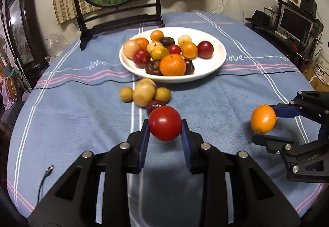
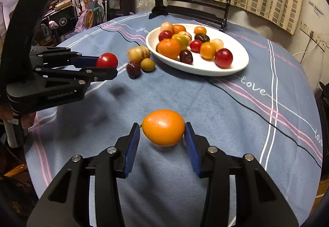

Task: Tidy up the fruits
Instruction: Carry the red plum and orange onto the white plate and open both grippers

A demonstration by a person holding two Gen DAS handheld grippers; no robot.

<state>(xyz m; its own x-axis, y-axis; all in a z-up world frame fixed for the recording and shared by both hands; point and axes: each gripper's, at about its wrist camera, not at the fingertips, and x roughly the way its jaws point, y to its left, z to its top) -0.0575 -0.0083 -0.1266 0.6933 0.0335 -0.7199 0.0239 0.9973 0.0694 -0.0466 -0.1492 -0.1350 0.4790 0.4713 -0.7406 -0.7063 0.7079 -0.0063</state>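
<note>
left claw [image 1: 165, 127] clamped tight on red tomato [image 1: 165, 123], blue pads pressing both sides, fruit lifted off table [image 1: 82, 115]; right claw [image 2: 162, 130] partly closed, gripping orange citrus [image 2: 163, 127] same way. white plate [image 1: 213, 64] piled with fruit at 12 o'clock from left claw; few loose fruits, pale potato-looking one [image 1: 144, 92] among them, on cloth between plate and tomato

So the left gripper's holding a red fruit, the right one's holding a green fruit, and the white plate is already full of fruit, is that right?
One slip: the fruit in the right gripper is an orange fruit, not green, as the right wrist view shows. The rest stands: the left gripper holds a red fruit and the white plate is piled with fruit.
</note>
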